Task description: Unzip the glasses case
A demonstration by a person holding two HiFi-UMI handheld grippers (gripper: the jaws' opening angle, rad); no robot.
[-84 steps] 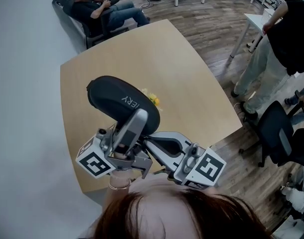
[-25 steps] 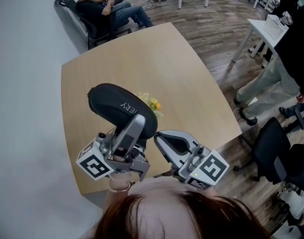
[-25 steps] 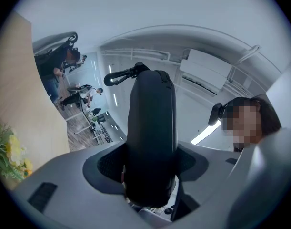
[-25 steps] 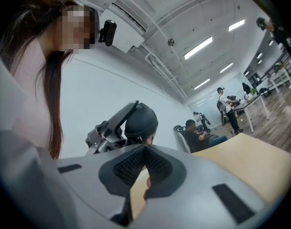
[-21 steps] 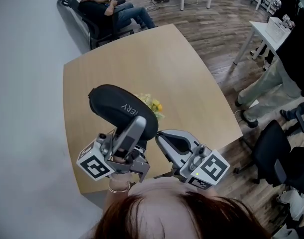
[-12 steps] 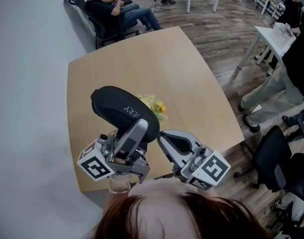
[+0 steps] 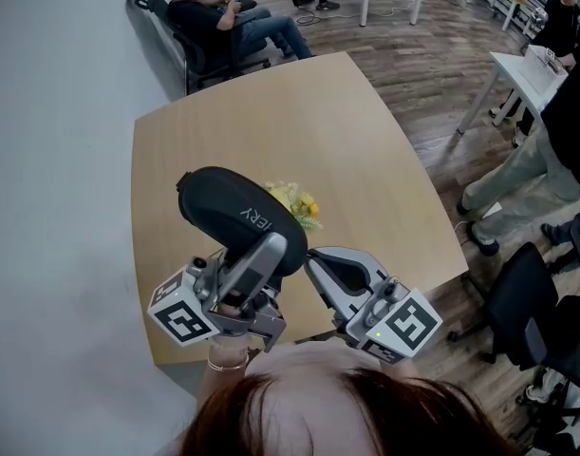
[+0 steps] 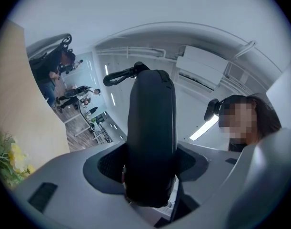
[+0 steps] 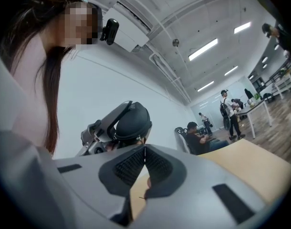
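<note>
my left gripper point(image 7: 263, 253) is clamped on the near end of the glasses case point(image 7: 234, 207), which is lifted off the table point(image 7: 365, 150) toward its near left corner. my right gripper point(image 7: 313, 259) sits just beside it, jaws together on nothing. what looks like the zip pull point(image 8: 117, 76) juts from the case's far end. i'd part the right jaws, pinch that tab squarely, then draw along the seam with the left firm.

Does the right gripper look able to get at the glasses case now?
Probably yes: the left gripper holds the glasses case up above the table, and the right gripper sits close beside it with nothing between. Its jaws are shut, though.
</note>
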